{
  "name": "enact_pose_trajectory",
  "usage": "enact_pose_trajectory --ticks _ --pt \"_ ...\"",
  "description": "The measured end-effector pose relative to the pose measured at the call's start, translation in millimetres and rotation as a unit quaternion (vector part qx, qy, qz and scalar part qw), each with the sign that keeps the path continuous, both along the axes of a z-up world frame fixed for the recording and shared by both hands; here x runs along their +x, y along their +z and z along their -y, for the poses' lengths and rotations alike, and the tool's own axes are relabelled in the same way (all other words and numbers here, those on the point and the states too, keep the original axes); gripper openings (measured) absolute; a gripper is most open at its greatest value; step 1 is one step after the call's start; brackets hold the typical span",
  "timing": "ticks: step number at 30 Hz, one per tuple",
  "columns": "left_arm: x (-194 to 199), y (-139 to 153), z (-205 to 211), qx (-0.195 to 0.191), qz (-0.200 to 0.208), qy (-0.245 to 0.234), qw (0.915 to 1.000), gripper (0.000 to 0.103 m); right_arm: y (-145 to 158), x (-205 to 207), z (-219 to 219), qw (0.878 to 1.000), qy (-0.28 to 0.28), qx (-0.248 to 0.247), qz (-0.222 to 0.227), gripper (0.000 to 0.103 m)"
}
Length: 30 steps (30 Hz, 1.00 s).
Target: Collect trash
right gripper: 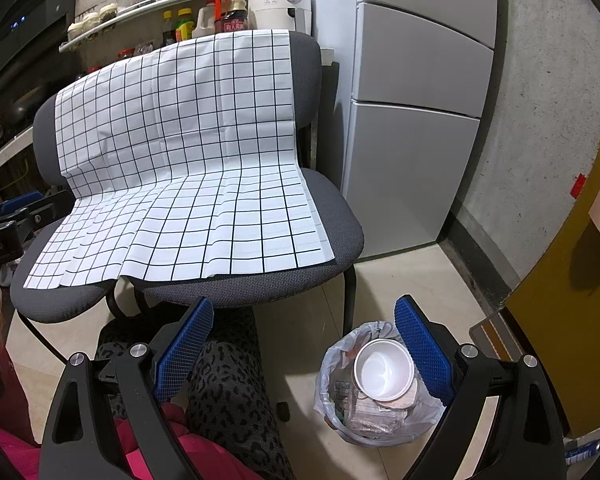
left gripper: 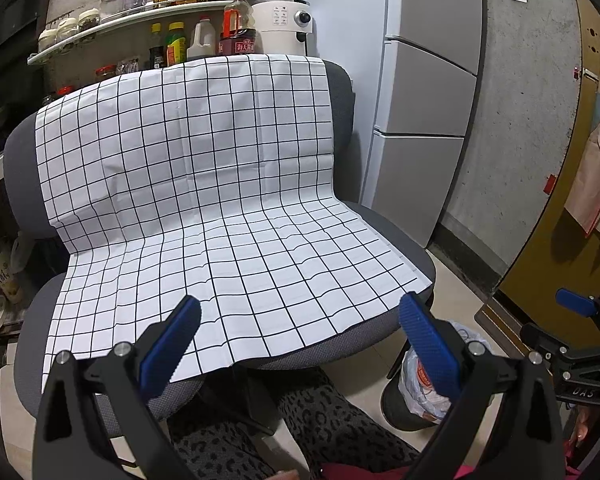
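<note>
A small trash bin (right gripper: 340, 384) lined with a clear plastic bag stands on the floor to the right of the chairs. A white paper cup (right gripper: 384, 370) lies on top of crumpled wrappers inside it. The bin also shows in the left wrist view (left gripper: 416, 392). My right gripper (right gripper: 304, 348) is open and empty, just above and left of the bin. My left gripper (left gripper: 300, 340) is open and empty over the front edge of the chair seat. A white cloth with a black grid (left gripper: 204, 184) covers two grey chairs (right gripper: 340, 216); no trash lies on it.
A grey fridge (right gripper: 420, 120) stands behind the chairs at the right. A shelf with bottles and jars (left gripper: 140, 12) and a white appliance (left gripper: 284, 24) are behind the chairs. A yellow door (right gripper: 572, 280) is at the right. The person's legs (right gripper: 228, 384) are below the grippers.
</note>
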State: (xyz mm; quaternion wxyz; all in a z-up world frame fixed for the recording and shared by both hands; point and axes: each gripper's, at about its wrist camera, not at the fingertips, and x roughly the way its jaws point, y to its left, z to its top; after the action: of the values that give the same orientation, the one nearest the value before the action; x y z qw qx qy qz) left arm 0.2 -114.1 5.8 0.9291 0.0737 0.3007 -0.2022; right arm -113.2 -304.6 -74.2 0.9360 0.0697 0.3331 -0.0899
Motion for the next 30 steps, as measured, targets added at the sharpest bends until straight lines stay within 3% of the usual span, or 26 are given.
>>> enact_pose_trajectory --ticks 30 --pt "-3.4 -0.8 1.7 0.001 0.003 0.007 1.0 0.096 -6.7 0.8 3.9 1.0 0.001 0.001 -0.004 0.092"
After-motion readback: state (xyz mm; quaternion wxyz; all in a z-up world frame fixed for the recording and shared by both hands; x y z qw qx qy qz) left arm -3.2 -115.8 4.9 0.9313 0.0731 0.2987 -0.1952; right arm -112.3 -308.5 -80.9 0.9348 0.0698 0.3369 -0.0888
